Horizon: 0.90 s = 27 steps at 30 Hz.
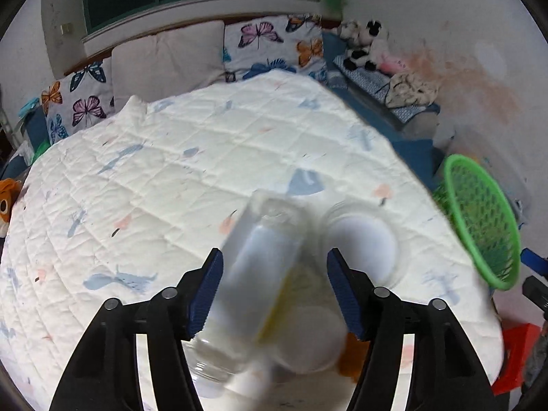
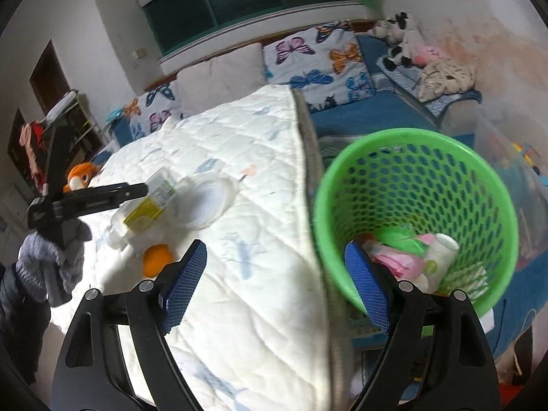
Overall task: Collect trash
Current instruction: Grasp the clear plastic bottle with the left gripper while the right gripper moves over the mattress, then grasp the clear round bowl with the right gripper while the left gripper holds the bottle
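My left gripper (image 1: pixel 274 287) is spread wide around the clear plastic bottle (image 1: pixel 257 274). The bottle sits between the blue pads, lower centre of the left wrist view. Its long axis runs diagonally there, one end at lower left by my left pad, the other toward upper right. Heavy blur, so I cannot tell whether either pad touches it yet; not clamped, I judge.

Also in the pile: a clear round lid (image 1: pixel 359 243) just right of the bottle, a white disc (image 1: pixel 308 339) partly under it, and something orange (image 1: pixel 352 356) at the lower right pad.

My right gripper (image 2: pixel 277 287) is open and empty, hovering over the quilt (image 2: pixel 239 308) edge, its right pad in front of the green basket (image 2: pixel 404 144). The basket already holds trash.

The right wrist view shows the bottle at mid left, with my left gripper on it and the basket at right. So the left gripper is nearer. Judgement: close across the bottle's short axis, then carry it right, off the quilt edge, to the basket.
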Available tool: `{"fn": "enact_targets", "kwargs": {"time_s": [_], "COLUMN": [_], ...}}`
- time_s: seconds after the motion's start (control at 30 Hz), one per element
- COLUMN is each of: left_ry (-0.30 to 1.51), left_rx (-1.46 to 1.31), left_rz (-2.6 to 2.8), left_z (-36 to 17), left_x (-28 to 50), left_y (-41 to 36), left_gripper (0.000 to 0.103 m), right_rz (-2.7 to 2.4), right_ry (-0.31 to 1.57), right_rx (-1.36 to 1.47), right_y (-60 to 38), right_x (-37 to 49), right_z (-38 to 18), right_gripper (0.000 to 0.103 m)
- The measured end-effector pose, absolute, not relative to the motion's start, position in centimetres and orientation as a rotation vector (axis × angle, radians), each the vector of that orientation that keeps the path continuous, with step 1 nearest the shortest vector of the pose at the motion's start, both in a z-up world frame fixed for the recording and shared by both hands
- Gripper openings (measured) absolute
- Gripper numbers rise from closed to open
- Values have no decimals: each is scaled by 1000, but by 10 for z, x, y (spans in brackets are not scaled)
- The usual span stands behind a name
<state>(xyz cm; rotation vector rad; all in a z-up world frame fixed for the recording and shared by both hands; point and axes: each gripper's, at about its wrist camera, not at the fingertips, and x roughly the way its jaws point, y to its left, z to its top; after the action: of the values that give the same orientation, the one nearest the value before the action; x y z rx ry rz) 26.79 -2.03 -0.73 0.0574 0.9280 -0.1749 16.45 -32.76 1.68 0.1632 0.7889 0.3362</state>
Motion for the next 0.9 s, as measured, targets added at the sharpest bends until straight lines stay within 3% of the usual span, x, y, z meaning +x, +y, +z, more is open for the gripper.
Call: {"fn": "enact_targets", "kwargs": {"time_s": [0.43,0.9], "left_ry": [997,954], "left_rx": [68,37], "left_rz": [-205,-201], "left_z": [-31,-24], "left_x": [285,279], "left_y": [-9,13], "left_gripper": [63,56], "right_rz": [456,568], "right_ry": [841,861], "right_rx": [75,-11], "right_y": [-254,-196], "right_x": [175,183], "right_z": [4,-3], "right_gripper": [83,83]}}
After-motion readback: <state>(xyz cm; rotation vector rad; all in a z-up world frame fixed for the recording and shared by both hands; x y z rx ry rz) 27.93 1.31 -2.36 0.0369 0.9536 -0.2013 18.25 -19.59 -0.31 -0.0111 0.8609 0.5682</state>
